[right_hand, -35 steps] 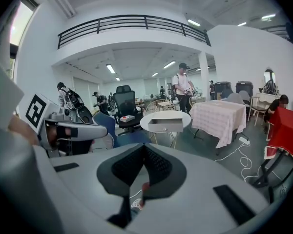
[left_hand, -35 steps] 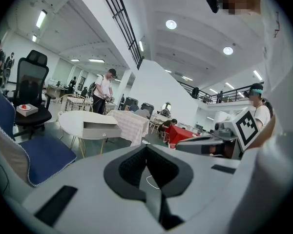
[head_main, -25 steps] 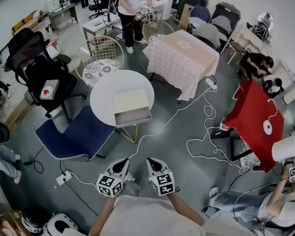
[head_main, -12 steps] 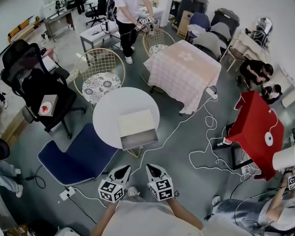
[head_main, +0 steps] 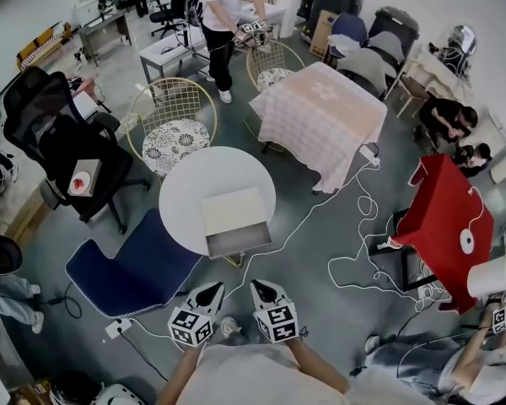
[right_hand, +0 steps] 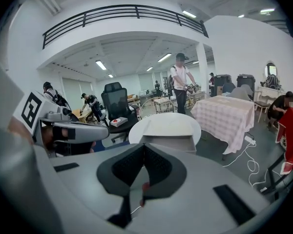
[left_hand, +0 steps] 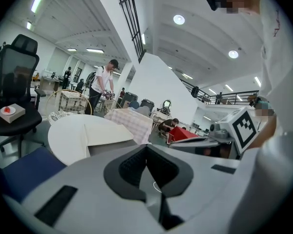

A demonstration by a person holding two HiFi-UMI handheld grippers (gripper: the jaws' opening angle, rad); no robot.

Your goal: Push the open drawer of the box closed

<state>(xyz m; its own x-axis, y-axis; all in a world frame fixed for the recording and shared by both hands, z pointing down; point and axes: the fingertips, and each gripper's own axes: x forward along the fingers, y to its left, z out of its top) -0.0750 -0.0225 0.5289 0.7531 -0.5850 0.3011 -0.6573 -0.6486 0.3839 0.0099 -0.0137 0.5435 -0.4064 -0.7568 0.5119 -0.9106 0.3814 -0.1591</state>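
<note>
Status: task not yet begun, judging by the layout. The box [head_main: 231, 210] sits on the near side of the round white table [head_main: 194, 180]. Its drawer [head_main: 239, 242] is pulled out toward the person and reaches about the table's near edge; nothing visible inside it

Low in the head view, the left claw [head_main: 209, 291] and right claw [head_main: 261, 288] are side by side, well apart from the table, with bare floor [head_main: 304, 251] between. Both are pinched together and hold nothing, as each gripper view confirms. Neither touches the drawer

Remaining: approach the table, set a claw against the drawer front, push until flush with the box
</note>
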